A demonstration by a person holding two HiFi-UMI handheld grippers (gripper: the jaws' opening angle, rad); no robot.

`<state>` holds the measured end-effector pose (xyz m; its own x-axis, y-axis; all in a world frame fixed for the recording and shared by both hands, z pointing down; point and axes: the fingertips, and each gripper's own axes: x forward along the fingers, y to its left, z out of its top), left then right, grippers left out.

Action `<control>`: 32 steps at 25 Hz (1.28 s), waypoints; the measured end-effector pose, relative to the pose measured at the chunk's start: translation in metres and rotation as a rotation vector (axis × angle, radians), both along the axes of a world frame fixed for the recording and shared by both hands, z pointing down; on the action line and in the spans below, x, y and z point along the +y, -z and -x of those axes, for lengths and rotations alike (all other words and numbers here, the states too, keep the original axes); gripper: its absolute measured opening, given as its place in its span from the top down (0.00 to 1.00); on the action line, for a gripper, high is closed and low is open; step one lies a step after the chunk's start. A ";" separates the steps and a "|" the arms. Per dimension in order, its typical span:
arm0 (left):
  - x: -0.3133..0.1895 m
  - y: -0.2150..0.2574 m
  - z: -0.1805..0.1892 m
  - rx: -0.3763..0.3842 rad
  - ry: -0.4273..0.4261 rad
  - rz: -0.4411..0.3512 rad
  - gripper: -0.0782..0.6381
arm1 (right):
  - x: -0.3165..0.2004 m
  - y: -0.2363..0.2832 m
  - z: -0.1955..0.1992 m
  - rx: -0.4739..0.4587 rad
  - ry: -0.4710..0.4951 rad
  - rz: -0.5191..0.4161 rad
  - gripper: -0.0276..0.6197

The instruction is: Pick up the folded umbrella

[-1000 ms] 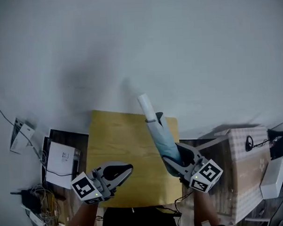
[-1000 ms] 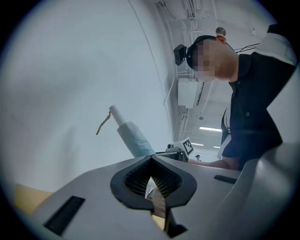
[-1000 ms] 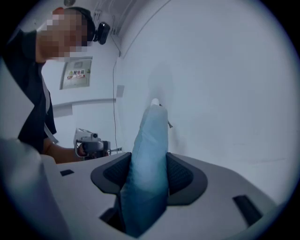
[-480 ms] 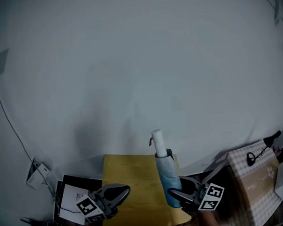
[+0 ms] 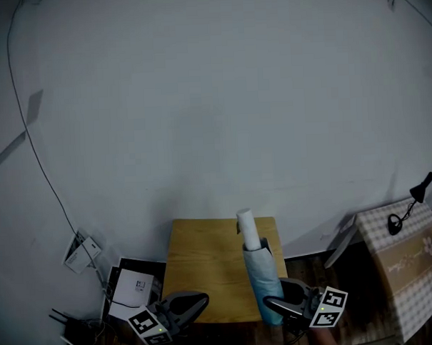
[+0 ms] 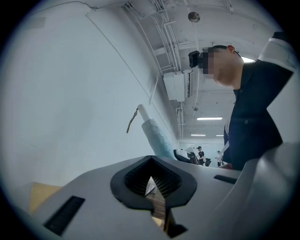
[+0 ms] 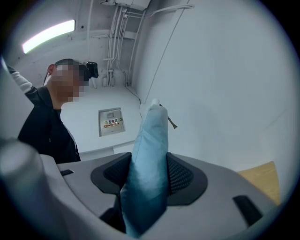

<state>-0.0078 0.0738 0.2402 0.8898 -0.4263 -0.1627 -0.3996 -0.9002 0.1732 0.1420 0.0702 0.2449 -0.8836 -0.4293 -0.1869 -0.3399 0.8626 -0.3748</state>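
The folded umbrella (image 5: 262, 286) is light blue with a white handle (image 5: 248, 230) at its top. It stands almost upright over the right edge of the yellow table (image 5: 206, 265). My right gripper (image 5: 280, 306) is shut on its lower part; in the right gripper view the blue fabric (image 7: 147, 159) fills the gap between the pads of the right gripper (image 7: 149, 176). My left gripper (image 5: 199, 302) hovers at the table's near edge, shut and holding nothing. The left gripper view shows the left gripper (image 6: 152, 183) with only a thin slit between its jaws and, beyond it, the umbrella (image 6: 157, 136).
A checked box (image 5: 398, 257) with a small black lamp (image 5: 417, 191) stands at the right. Left of the table are a white box (image 5: 133, 286), cables and a wall plate (image 5: 82, 253). A pale wall fills the upper view. The person holding the grippers (image 6: 248, 112) shows in both gripper views.
The head view has tilted up toward the wall, so table and grippers sit lower in it. The umbrella, held throughout, went from leaning left to nearly upright. The left gripper stayed shut.
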 end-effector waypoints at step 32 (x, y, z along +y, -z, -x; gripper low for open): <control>0.152 -0.012 0.076 0.025 -0.231 0.041 0.88 | 0.188 0.013 0.087 -0.240 -0.106 -0.031 0.58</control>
